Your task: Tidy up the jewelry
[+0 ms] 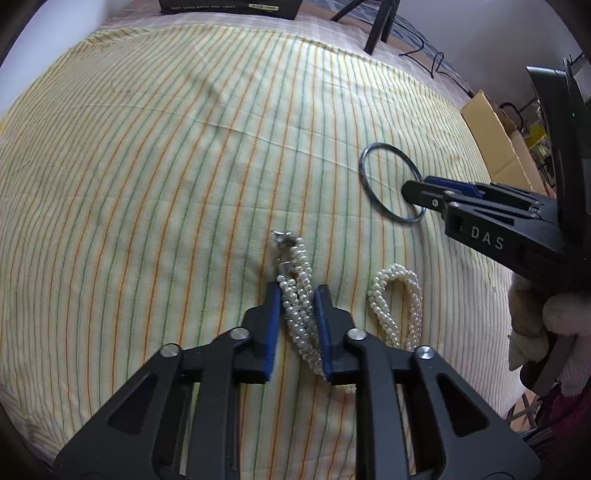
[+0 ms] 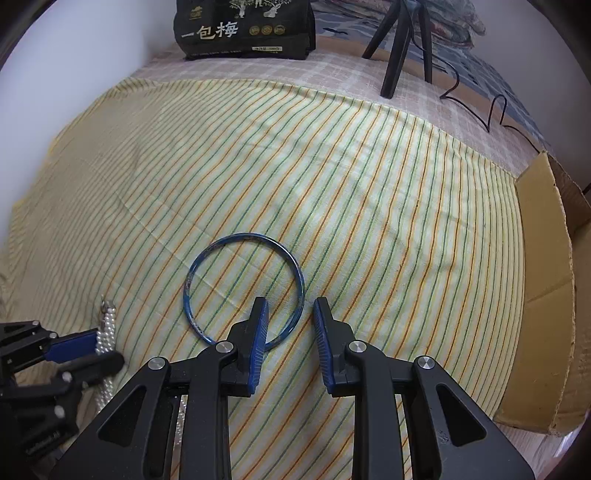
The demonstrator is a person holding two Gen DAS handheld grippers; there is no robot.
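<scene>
A multi-strand pearl bracelet (image 1: 295,295) with a silver clasp lies on the striped cloth (image 1: 147,166). My left gripper (image 1: 297,291) is open with its blue pads on either side of the strands. The strands loop back to the right (image 1: 397,302). A thin blue bangle (image 2: 243,291) lies flat on the cloth. My right gripper (image 2: 290,306) is open, its fingers straddling the bangle's near right rim. The bangle (image 1: 388,184) and the right gripper (image 1: 421,192) also show in the left wrist view. The pearls (image 2: 105,330) and left gripper (image 2: 88,349) show in the right wrist view.
A dark snack bag (image 2: 243,29) stands at the far edge of the bed. A black tripod (image 2: 402,40) and a cable (image 2: 476,107) are at the back right. An open cardboard box (image 2: 550,288) sits along the right side.
</scene>
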